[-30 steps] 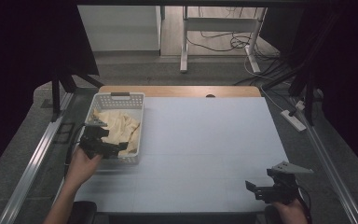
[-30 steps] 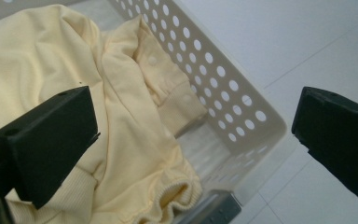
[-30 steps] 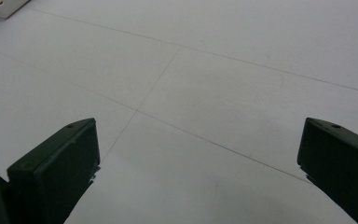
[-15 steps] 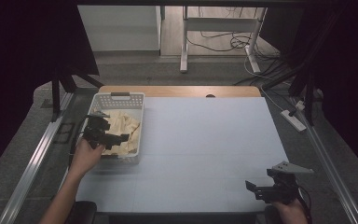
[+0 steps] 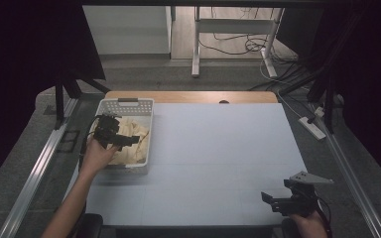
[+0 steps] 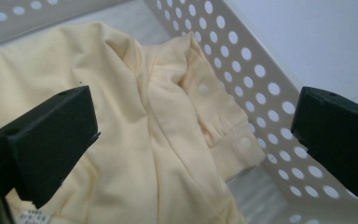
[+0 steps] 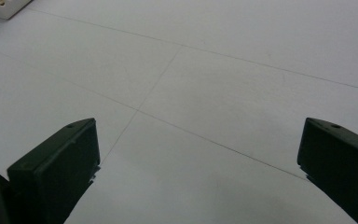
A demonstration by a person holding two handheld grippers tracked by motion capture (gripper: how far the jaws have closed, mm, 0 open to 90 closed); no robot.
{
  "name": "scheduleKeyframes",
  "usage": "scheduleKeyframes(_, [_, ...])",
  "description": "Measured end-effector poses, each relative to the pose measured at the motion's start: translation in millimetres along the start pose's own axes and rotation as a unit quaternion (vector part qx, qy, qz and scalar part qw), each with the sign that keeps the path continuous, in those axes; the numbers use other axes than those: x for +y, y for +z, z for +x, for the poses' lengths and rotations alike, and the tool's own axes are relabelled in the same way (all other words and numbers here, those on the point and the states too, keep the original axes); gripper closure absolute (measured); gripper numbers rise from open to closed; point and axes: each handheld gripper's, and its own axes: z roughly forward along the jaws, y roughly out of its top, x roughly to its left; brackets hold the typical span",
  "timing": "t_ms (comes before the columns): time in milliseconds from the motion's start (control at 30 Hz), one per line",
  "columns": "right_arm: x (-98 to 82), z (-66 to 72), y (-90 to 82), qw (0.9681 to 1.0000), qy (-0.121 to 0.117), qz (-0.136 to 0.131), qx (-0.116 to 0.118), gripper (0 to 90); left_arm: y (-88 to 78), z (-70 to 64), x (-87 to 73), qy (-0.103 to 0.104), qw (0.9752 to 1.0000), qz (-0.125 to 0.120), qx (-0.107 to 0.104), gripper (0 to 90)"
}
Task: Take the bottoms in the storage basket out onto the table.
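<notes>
While the left gripper (image 5: 121, 140) hangs over the basket (image 5: 126, 103) with jaws wide apart, nothing is gripped yet. Looks like the reach step of pulling the yellow garment (image 6: 135, 140) out of the basket.

- Garment: crumpled inside the basket, fills most of it. Ribbed cuff or hem lies against the perforated basket wall on the side facing the open mat. Small label visible at the near edge in the left gripper view.
- Left gripper view: jaws straddle the garment from above, one over the cloth's bulk, the other near the basket wall. Can't tell if either jaw touches fabric; probably just above.
- Right gripper (image 5: 283, 202): well away from the basket, at the near corner of the mat on the opposite side, jaws apart, holding nothing. Its camera looks across bare mat (image 7: 223, 84); a corner of the basket shows far off.

Next move, my read: drop the left gripper into a raised fold, away from the basket wall so the jaw doesn't snag the holes, then close and lift. Loose cloth will drape and may drag the light basket along; the right gripper may need to steady it.

Surface: pale blue-grey mat with faint seam lines, over a wooden table (image 5: 193, 96) whose edge shows beyond the basket. Room: dark curtains either side of the basket's table, grey floor, white desk legs and loose cables behind, power strip (image 5: 312, 128) on the floor across from the basket.
</notes>
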Motion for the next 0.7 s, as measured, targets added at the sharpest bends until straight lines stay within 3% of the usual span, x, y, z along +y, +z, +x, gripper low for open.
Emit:
scheduleKeyframes(333, [-0.1, -0.7, -0.1, 1.0000, 0.002, -0.002, 0.002, 0.0, 21.7, 11.9, 11.1, -0.001, 0.9993, 0.033, 0.016, 0.0])
scheduleKeyframes(700, [-0.2, -1.2, -0.5, 1.0000, 0.005, -0.002, 0.003, 0.0, 47.1, 32.3, 13.1, -0.013, 0.9962, 0.082, 0.029, 0.0])
